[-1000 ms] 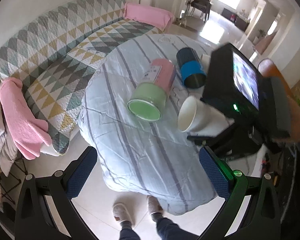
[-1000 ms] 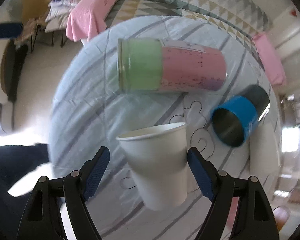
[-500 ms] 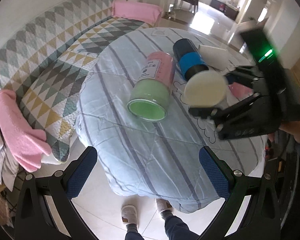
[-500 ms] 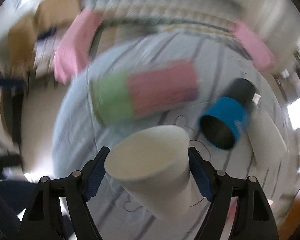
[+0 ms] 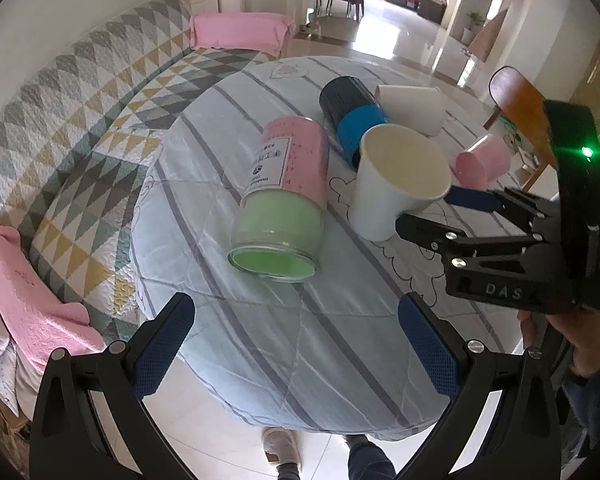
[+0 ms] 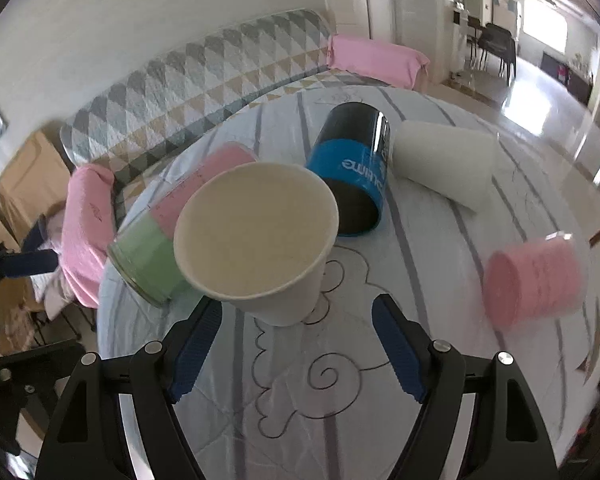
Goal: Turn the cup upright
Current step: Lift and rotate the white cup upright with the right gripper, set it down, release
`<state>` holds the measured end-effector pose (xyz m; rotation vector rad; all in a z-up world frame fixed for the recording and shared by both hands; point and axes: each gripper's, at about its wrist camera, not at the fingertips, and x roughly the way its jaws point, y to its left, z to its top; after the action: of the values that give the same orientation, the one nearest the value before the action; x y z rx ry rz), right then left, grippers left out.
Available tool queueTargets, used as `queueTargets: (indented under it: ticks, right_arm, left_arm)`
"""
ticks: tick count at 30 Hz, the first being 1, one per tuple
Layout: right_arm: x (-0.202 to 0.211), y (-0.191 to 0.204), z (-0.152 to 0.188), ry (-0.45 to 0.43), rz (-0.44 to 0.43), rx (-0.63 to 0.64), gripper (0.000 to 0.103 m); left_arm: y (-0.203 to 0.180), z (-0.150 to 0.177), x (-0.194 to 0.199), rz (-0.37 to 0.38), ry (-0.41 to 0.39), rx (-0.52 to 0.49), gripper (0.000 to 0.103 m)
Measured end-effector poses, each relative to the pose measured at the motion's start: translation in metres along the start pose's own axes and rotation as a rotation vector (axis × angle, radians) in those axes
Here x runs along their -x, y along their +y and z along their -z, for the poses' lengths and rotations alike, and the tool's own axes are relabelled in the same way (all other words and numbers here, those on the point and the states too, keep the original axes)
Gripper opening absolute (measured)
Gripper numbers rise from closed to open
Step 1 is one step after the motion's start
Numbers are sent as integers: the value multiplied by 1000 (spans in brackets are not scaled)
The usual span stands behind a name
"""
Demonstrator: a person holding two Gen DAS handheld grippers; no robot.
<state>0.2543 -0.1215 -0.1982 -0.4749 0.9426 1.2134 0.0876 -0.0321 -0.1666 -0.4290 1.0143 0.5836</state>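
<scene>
bench: round, striped pale-blue quilt | cup: white paper, upright, mouth up, mid-bench, beside pink-green jar and blue can lying down | right gripper: fingers spread, cup between them, contact unclear | left gripper: fingers spread, empty | room: patterned sofa, tiled floor

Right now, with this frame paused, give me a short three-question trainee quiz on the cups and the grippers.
1. True or false: the white paper cup by the right gripper stands mouth up.
2. The right gripper is: A) shut on the cup, B) open, C) out of view.
3. Count the containers lying on their sides.
Key: 1 true. 2 B. 3 four: pink-and-green jar, blue-and-black can, second paper cup, pink cup.
</scene>
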Motion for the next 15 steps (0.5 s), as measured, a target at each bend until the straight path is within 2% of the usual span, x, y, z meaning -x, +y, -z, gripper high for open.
queueTargets:
  ticks: [4, 9, 15]
  right_arm:
    - [11, 5, 4, -4, -23, -58, 79]
    - [38, 21, 3, -32, 9, -140, 80]
    - [73, 24, 7, -87, 48, -347, 80]
  left_arm:
    - [5, -4, 8, 4, -14, 4, 103]
    - [9, -16, 29, 26, -54, -13, 103]
    - [3, -30, 60, 54, -117, -82, 103]
